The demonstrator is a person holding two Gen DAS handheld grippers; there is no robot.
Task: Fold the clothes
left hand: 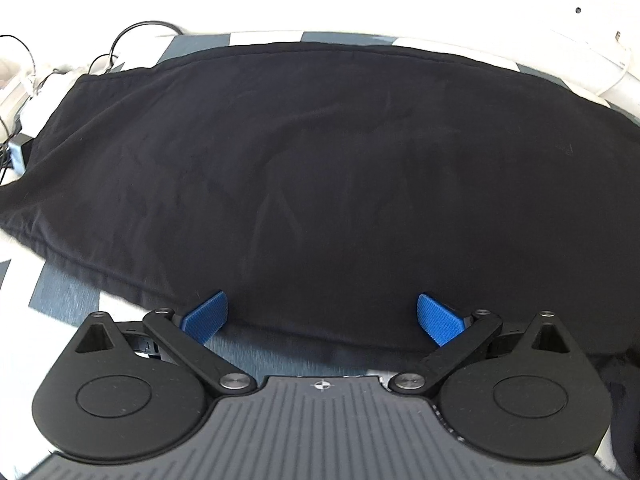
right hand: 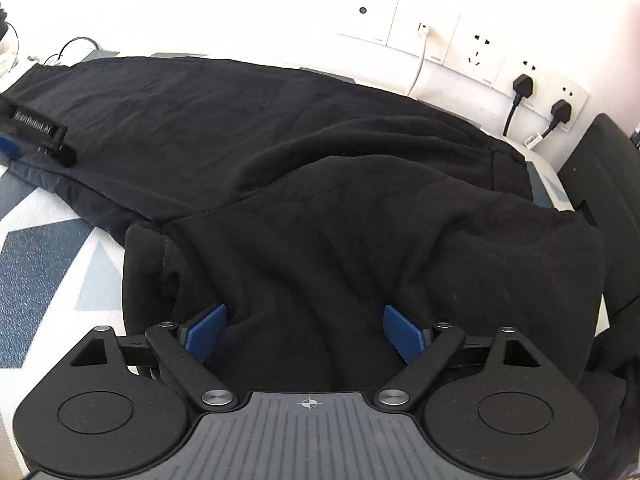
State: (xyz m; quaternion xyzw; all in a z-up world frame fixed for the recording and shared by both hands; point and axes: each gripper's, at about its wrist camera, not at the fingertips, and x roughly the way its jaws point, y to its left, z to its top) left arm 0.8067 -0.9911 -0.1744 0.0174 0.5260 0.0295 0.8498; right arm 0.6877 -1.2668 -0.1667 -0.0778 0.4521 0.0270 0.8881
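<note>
Right now my left gripper (left hand: 322, 316) hangs with its jaws spread wide over the near hem of the black garment (left hand: 320, 168), pinching nothing; the garment lies across the patterned cloth (left hand: 60, 300) on the table; my right gripper (right hand: 306, 330) also stands wide, a bunched fold of the garment lying between its blue pads (right hand: 208, 334), unsqueezed; wall sockets (right hand: 476, 54) sit behind.

Matt black fleecy cloth garment (left hand: 320, 160); ribbed blue rubbery claw pads (left hand: 436, 318).
</note>
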